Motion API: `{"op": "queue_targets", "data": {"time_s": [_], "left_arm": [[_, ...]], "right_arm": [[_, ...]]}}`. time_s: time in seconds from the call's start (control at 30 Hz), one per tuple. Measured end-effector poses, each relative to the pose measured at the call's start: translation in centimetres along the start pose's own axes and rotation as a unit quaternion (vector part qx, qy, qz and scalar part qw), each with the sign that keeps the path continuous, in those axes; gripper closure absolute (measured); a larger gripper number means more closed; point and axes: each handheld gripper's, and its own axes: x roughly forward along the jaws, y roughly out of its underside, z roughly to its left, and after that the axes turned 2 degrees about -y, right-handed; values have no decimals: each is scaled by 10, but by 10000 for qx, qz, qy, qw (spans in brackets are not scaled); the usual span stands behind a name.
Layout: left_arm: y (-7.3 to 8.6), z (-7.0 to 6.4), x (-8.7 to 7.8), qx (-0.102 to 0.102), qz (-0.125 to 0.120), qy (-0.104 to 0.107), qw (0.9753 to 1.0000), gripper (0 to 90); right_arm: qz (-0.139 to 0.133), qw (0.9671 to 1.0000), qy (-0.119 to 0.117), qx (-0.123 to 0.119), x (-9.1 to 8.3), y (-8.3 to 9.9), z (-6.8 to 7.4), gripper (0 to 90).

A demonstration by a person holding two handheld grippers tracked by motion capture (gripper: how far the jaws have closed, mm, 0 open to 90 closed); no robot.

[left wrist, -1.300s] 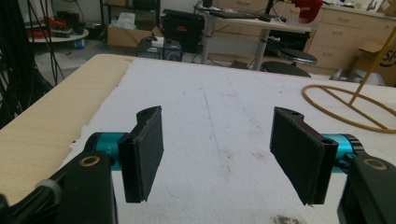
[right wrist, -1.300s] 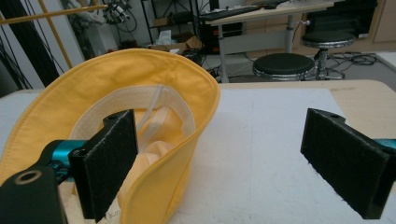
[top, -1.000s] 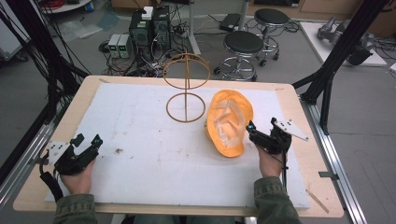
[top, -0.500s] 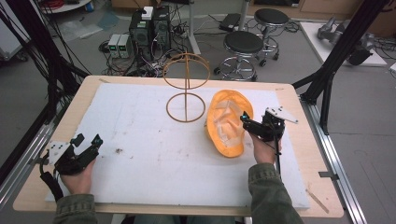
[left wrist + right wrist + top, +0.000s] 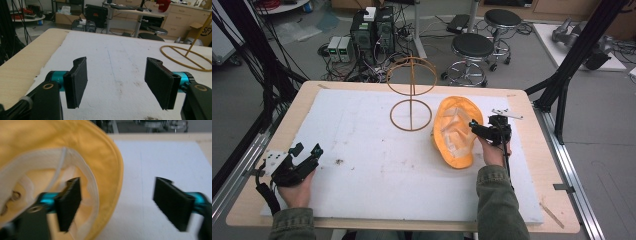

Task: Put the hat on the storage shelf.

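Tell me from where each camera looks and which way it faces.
High view: above the person's side, looking forward and down on the table; forearms and both hand-held grippers show.
Left gripper view: rides on the left hand-held gripper, looking across the white mat; open jaws show.
Right gripper view: rides on the right hand-held gripper, looking at the hat; open jaws straddle its brim.
Shared: the stand.
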Motion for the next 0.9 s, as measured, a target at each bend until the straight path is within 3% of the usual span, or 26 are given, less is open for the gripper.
{"op": "queue_targets", "data": {"time_s": [0.03,0.1,0.13,0.17,0.2,0.27,0.5,0.7,0.9], "left_arm": [[0,0,0,0,0,0,10000,350],[0,0,0,-5,4,-7,10000,350],[0,0,1,-12,7,-5,10000,350],[0,0,1,-12,7,-5,10000,350],[0,0,1,-14,4,-5,10000,350],[0,0,1,-11,6,-2,10000,350],[0,0,0,-23,3,14,10000,350],[0,0,-1,-15,4,37,10000,350],[0,-1,-1,-13,6,44,10000,350]], "right_arm": [[0,10000,0,0,0,0,0,264],[337,9993,154,17,4,3,0,377],[527,9985,-68,147,6,5,-1,594],[527,9985,-68,147,6,5,-1,594],[452,9985,-241,202,5,5,0,752],[351,9989,-247,171,3,4,2,844],[-56,9998,-198,-40,-5,3,17,863],[-178,9995,-212,161,-8,7,13,862],[-567,9976,-376,114,-16,4,20,864]]}}
